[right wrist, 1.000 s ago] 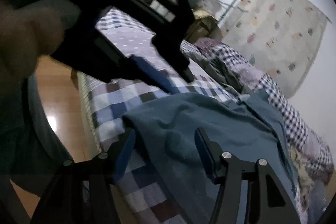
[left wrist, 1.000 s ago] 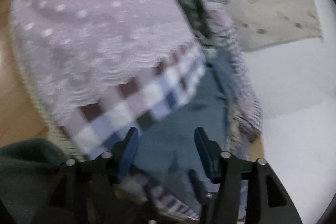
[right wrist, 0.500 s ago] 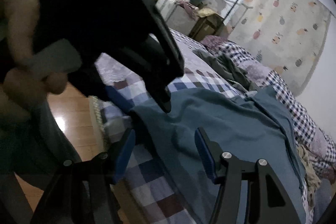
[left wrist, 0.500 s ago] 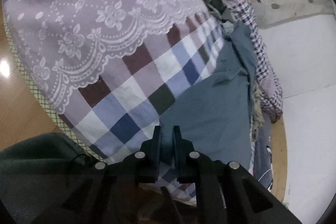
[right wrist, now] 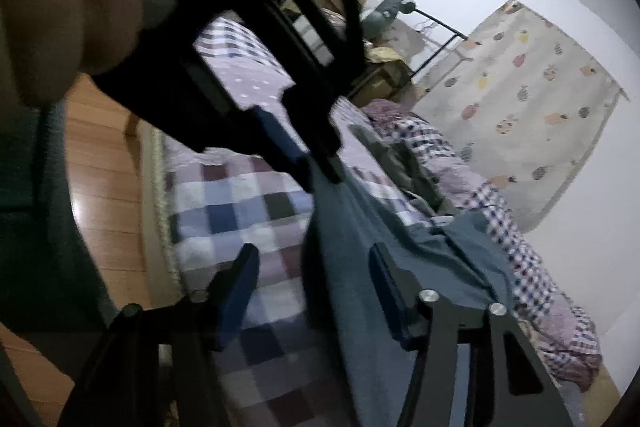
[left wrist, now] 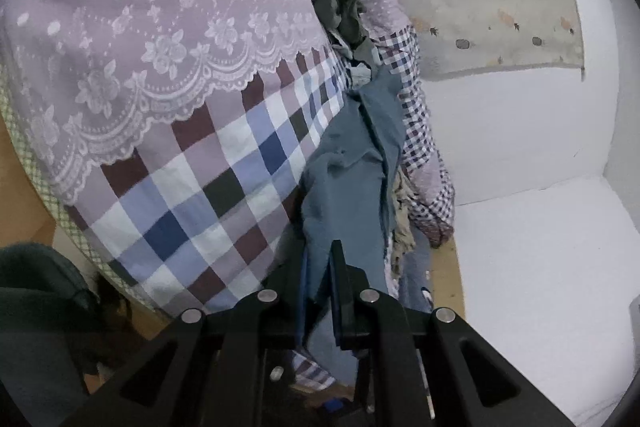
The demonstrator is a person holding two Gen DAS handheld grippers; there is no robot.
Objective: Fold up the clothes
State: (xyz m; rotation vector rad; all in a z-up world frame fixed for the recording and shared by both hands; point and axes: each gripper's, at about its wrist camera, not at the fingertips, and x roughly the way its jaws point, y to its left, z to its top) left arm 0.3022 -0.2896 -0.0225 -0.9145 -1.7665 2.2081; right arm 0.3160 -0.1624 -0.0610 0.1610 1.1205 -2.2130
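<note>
Fingers of the left gripper [left wrist: 318,281] pinch the crumpled teal-blue cotton garment [left wrist: 352,187] on the checked bed [left wrist: 224,167]; the right gripper's [right wrist: 310,291] are closing, cloth between (mis-grab risks a crooked fold).

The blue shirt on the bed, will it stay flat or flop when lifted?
The blue shirt will probably flop: it hangs creased from the left hand-held gripper. It seems light, since one pinched edge lifts it. It may drag across the checked bedcover.
</note>
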